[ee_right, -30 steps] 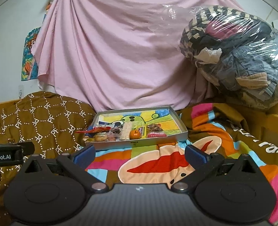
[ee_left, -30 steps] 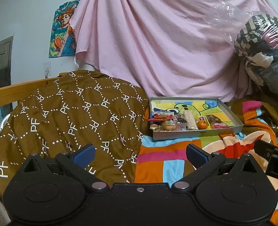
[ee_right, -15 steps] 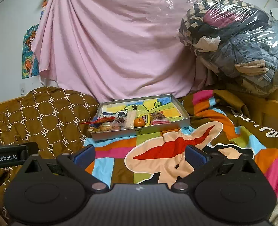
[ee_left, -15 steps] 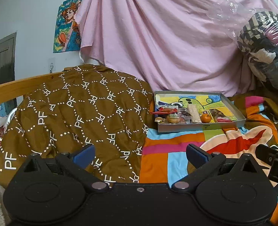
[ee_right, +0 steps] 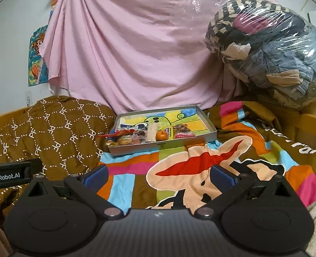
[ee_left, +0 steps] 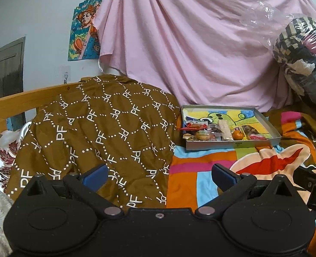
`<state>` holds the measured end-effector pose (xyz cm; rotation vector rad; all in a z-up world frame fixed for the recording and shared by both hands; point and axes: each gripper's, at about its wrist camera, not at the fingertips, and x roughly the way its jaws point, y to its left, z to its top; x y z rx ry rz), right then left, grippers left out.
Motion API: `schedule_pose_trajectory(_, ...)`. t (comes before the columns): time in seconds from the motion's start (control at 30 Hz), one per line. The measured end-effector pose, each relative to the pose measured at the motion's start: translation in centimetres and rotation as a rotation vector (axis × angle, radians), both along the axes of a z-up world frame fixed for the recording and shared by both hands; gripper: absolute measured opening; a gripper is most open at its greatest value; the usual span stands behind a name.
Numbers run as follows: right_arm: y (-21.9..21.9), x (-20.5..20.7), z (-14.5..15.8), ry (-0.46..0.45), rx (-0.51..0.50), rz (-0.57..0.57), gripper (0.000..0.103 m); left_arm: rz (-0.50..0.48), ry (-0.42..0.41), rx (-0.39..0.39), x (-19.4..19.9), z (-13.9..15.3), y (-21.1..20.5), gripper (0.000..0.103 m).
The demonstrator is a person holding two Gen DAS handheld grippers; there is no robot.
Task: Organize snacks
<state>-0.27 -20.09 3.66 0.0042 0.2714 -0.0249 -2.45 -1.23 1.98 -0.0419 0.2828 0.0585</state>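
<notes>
While both tools hang over the bed with nothing in them, the work looks to be at its opening step: the approach, with no snack picked yet. Nearest in the left wrist view, the left gripper (ee_left: 159,174) has its blue-padded fingers (ee_left: 94,174) spread wide apart over the seam where the brown quilt printed with white "PF" hexagons (ee_left: 98,132) meets the multicoloured cartoon-print blanket (ee_left: 192,171). In the right wrist view the right gripper (ee_right: 158,173) likewise shows its fingers wide apart and empty, above the blanket's red-and-cream figure.

Farther on, at about one o'clock from the left gripper and twelve o'clock from the right, sits the shallow grey tray with a green cartoon picture on its floor (ee_right: 164,144), resting on the blanket just beside the quilt's edge. The snacks are all inside it, crowded along its near wall: a small orange fruit (ee_right: 161,136), a long pale wrapped bar (ee_right: 151,131), a red wrapper (ee_right: 117,133) overhanging the nine o'clock edge, and several clear packets too small to identify. Behind hangs a pink draped sheet (ee_right: 132,49).

Next, I judge, either gripper must travel forward to the tray and drop over a single item; the tight cluster calls for a narrow, careful entry.
</notes>
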Motion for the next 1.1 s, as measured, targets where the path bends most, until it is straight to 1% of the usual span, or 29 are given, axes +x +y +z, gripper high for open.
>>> schedule_pose_trajectory(0.3,1.2,-1.0,1.7,-0.028,0.003,-0.029,0.103,0.025,-0.034,-0.022,-1.4,1.5,0.2,0.102)
schedule_pose_trajectory(0.47,1.4,-1.3,2.6,-0.053,0.028,-0.048,0.103,0.048,-0.038,-0.038,-1.7,2.5,0.2,0.102)
schedule_pose_trajectory(0.57,1.6,-1.4,2.8,-0.062,0.021,-0.058,0.103,0.062,-0.038,-0.044,-1.7,2.8,0.3,0.102)
schedule_pose_trajectory(0.8,1.7,-0.7,2.5,-0.057,-0.001,-0.086,0.103,0.073,-0.026,-0.042,-1.2,2.4,0.5,0.102)
schedule_pose_trajectory(0.97,1.4,-0.1,1.7,-0.059,-0.040,-0.105,0.103,0.063,-0.006,-0.044,-0.4,1.6,0.6,0.102)
schedule_pose_trajectory(1.1,0.7,0.5,0.9,-0.035,-0.030,-0.116,0.103,0.052,0.014,-0.060,0.3,1.0,0.7,0.102)
